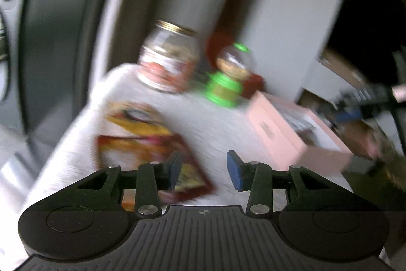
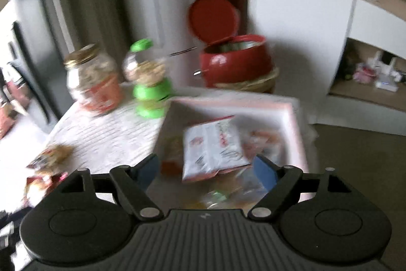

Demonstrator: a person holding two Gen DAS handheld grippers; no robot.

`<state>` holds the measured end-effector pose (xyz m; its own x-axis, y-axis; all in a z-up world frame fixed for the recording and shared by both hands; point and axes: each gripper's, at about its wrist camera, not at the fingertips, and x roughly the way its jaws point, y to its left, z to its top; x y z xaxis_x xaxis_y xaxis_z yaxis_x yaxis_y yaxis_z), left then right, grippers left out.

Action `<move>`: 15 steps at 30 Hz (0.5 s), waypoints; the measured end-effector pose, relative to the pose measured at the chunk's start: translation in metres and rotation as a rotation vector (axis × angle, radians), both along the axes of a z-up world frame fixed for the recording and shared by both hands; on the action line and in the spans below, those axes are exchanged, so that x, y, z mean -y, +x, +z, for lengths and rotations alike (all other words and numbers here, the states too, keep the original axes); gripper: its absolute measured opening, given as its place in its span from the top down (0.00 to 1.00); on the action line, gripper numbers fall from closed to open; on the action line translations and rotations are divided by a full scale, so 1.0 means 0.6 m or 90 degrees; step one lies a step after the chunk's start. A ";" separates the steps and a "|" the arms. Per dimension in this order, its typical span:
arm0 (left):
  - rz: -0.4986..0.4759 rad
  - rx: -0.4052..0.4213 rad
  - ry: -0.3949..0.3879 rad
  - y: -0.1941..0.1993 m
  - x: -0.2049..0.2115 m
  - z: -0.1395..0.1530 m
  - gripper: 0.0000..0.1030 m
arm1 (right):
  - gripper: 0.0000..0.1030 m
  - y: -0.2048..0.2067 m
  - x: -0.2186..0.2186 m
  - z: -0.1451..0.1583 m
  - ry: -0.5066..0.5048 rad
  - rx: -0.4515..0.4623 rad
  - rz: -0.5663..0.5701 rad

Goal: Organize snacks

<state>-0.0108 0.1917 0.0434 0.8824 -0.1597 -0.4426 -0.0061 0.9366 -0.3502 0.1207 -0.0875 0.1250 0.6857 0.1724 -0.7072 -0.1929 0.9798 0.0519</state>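
Note:
My left gripper (image 1: 204,170) is open and empty above the white table (image 1: 203,123), just right of a red and yellow snack packet (image 1: 142,141). A pink box (image 1: 286,136) stands to its right. My right gripper (image 2: 206,170) is open above the pink box (image 2: 294,126), which holds a white snack packet (image 2: 213,146) and other wrapped snacks. The packet lies between the fingers, below them. More snack packets (image 2: 48,164) lie at the table's left. Both views are blurred.
A glass jar with a gold lid (image 2: 92,80) and a green-based candy dispenser (image 2: 149,80) stand at the back of the table. A red pot with a raised lid (image 2: 233,62) sits behind them. A white cabinet (image 2: 299,17) is at right.

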 end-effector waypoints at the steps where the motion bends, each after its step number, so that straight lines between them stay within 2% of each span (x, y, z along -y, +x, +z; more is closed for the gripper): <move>1: 0.029 0.000 -0.001 -0.004 -0.015 0.003 0.57 | 0.21 -0.007 -0.017 -0.005 -0.001 0.001 0.021; 4: 0.110 -0.008 -0.011 -0.015 -0.062 0.005 0.57 | 0.20 -0.020 -0.084 -0.021 0.005 0.000 0.087; 7: 0.167 -0.018 -0.029 -0.026 -0.102 -0.003 0.57 | 0.20 -0.018 -0.145 -0.040 0.042 -0.021 0.131; 12: 0.189 -0.026 -0.028 -0.045 -0.132 -0.020 0.57 | 0.20 0.041 -0.256 -0.067 0.102 -0.114 0.174; 15: 0.177 -0.033 -0.037 -0.047 -0.141 -0.029 0.57 | 0.20 0.085 -0.331 -0.081 0.107 -0.145 0.172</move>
<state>-0.0389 0.2763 0.0263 0.8721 0.0591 -0.4858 -0.2799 0.8746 -0.3960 0.1716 0.1113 0.0764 0.4281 0.4511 -0.7831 -0.4078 0.8697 0.2781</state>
